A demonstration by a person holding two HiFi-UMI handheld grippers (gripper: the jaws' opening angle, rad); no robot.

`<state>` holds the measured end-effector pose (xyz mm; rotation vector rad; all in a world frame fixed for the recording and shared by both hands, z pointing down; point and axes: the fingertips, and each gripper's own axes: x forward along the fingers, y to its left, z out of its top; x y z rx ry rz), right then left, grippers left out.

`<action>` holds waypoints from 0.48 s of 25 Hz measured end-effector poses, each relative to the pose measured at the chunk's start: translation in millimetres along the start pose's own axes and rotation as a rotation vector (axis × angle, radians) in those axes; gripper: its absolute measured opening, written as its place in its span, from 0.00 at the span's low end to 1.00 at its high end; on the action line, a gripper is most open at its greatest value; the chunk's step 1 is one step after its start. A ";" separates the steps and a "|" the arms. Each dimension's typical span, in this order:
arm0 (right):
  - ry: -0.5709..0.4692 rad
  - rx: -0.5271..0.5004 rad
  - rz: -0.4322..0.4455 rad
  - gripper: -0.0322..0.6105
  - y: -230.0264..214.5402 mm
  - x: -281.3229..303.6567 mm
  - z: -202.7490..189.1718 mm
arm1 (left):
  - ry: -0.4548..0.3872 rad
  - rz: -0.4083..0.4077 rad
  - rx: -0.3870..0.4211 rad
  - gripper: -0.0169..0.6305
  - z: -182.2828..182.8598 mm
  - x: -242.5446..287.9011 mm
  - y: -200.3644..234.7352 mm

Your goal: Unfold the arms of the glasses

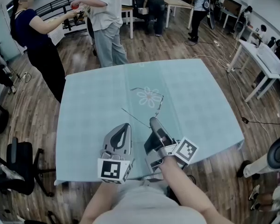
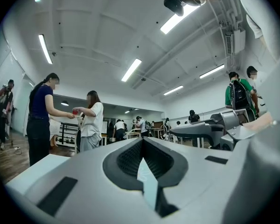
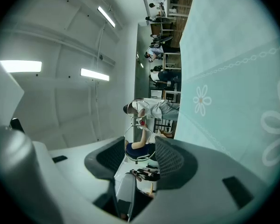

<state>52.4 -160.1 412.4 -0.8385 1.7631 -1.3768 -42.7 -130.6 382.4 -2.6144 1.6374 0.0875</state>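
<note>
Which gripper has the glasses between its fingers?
The right gripper: a wire rim of the glasses sits between its fingers. The left gripper has its fingers shut together, with nothing between them.

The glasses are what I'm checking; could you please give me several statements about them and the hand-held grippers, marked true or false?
1. The left hand-held gripper is shut and empty. True.
2. The glasses sit between the left one's jaws. False: they are between the right hand-held gripper's jaws.
3. The cloth on the table is plain red. False: it is pale teal with flowers.
4. People stand beyond the table. True.
</note>
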 end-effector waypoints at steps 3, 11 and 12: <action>-0.007 0.001 -0.006 0.37 0.3 -0.7 -0.8 | -0.006 -0.007 0.002 0.04 1.4 -0.5 -1.9; -0.023 0.003 -0.011 0.37 5.9 0.0 2.4 | -0.006 -0.010 -0.010 0.04 6.4 0.0 -4.6; -0.024 0.001 -0.011 0.37 7.2 0.6 3.2 | -0.007 -0.009 -0.010 0.04 8.9 0.4 -4.2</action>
